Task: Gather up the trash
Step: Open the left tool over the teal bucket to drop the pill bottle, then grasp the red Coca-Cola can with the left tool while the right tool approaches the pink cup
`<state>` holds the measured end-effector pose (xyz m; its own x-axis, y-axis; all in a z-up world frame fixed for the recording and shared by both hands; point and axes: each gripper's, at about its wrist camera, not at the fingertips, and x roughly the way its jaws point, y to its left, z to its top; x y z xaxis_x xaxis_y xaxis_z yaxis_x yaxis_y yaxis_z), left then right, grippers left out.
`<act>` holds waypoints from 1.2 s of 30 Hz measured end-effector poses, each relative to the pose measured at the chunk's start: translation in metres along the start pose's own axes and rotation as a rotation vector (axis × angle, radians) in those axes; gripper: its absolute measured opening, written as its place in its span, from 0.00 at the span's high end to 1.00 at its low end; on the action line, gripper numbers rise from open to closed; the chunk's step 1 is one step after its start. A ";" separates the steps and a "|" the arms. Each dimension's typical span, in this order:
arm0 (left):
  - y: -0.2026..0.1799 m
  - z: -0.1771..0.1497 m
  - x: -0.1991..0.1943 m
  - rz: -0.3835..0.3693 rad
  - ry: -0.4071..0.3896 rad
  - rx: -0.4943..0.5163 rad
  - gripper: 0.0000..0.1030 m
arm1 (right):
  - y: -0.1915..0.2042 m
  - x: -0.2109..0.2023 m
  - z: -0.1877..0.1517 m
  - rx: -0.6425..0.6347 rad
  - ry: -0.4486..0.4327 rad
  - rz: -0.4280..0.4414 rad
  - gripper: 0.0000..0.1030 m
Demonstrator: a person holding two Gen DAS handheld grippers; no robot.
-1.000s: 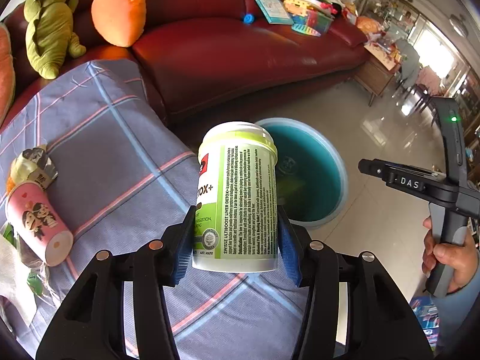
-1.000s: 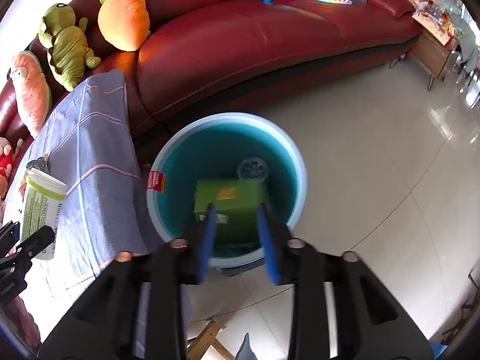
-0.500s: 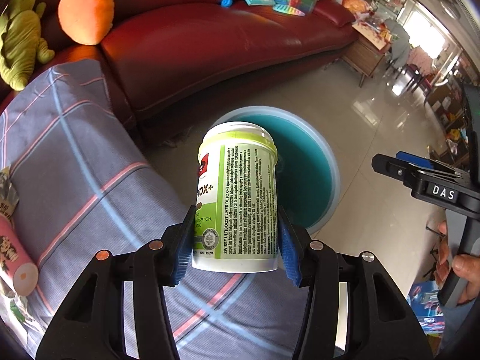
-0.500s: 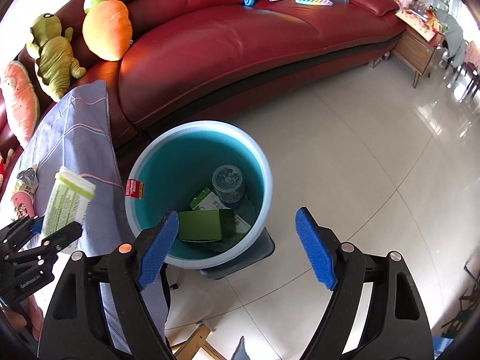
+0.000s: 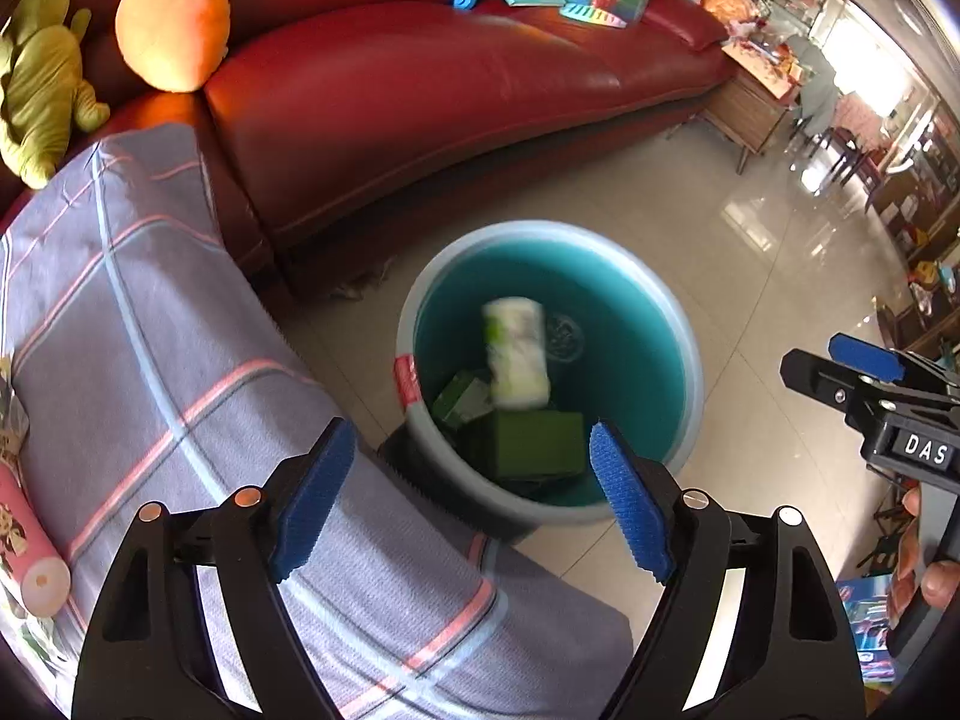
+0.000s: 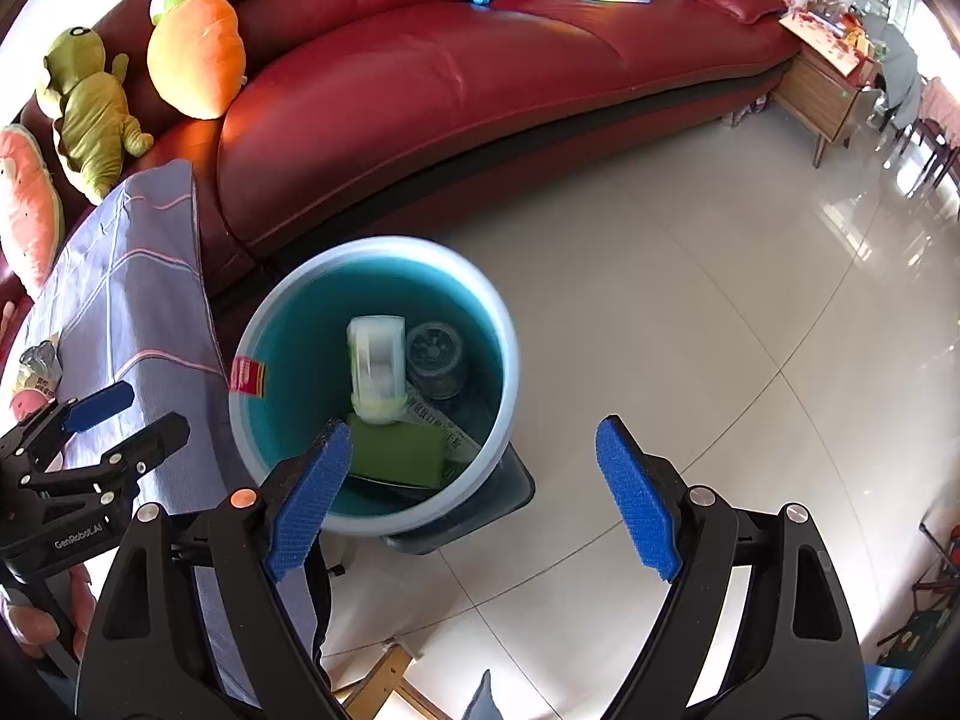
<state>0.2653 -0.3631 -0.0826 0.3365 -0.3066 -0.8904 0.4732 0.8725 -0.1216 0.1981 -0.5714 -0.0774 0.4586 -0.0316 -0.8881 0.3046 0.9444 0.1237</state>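
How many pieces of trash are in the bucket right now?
4 visible: a white bottle blurred, a clear cup beside it, a green box near the rim, a flat carton underneath. More may be hidden below.

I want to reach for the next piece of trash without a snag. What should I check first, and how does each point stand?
1. White-and-green plastic bottle is inside the blue round bucket: ok.
2. Left tongs empty, jaws opening: ok.
3. Right tongs empty, open: ok.
4. Bottle settled: cannot tell, it is blurred.
5. Pink paper tube lies on the checked grey cloth, free to take: ok.
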 end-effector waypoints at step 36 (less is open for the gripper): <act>0.160 -0.132 -0.121 0.118 -0.072 -0.247 0.13 | 0.191 -0.047 -0.043 -0.317 0.028 0.092 0.19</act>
<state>0.1924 -0.1361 -0.0523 0.4386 -0.2159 -0.8724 0.2179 0.9673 -0.1298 0.1989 -0.3755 -0.0311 0.4477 0.0633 -0.8919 -0.0142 0.9979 0.0636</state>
